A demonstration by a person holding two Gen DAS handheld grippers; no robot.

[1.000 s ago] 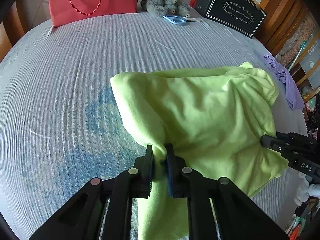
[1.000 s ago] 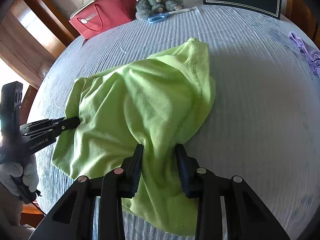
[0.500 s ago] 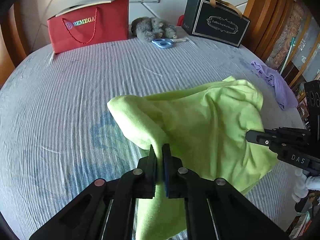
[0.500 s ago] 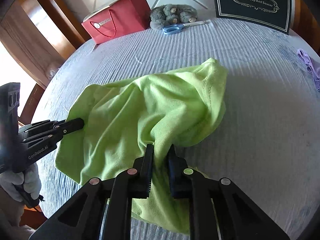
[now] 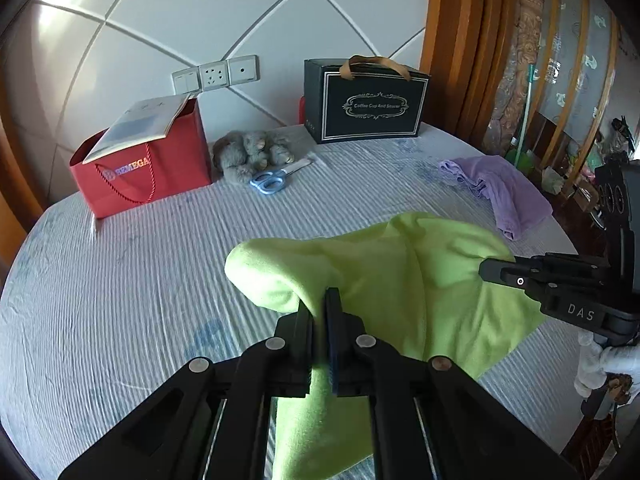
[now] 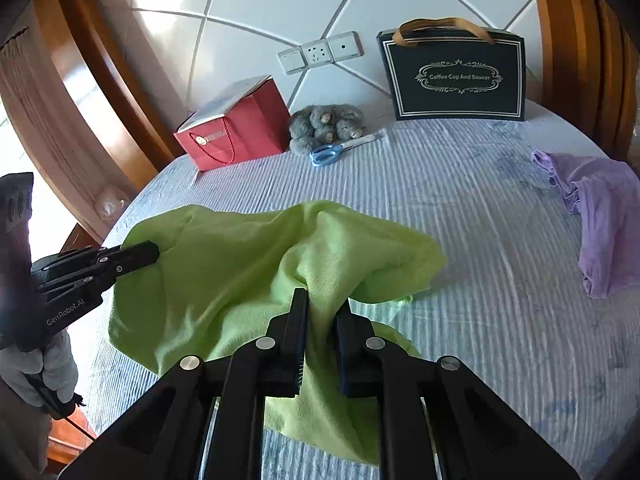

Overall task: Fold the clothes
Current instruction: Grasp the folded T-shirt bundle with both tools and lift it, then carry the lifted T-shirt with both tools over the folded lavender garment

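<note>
So it's a bedroom, white padded headboard wall with diagonal seams, wood trim on both sides, and a bed (image 5: 120, 272) covered in a ribbed blue-grey sheet with faded blue print. Everything's sitting on that bed.

The lime-green garment (image 5: 400, 280) is in the near middle of the bed, bunched up and partly lifted into a sort of tent. The left tongs (image 5: 320, 312) are closed tight on a fold at its left edge, with green fabric pinched between the pads and hanging down under them. The right tongs (image 6: 322, 312) have a thicker gathered wad of the same garment (image 6: 224, 280) clamped between them, so there's a small gap that's filled with cloth. From each camera you can see the other tool poking in from the side, its tip touching the cloth, with a white-gloved hand (image 6: 40, 368) holding the left one.

Relative to the green garment: a lilac garment (image 6: 600, 216) lies crumpled well off to its right, near the bed's edge. Up by the headboard, beyond it, there's a red gift bag (image 5: 152, 164) on the left, a grey plush toy (image 5: 252, 152) next to that with blue-handled scissors (image 5: 272, 178) touching or just in front of it, and a black "Coffee Cup And Saucer" box (image 6: 456, 76) on the right.
</note>
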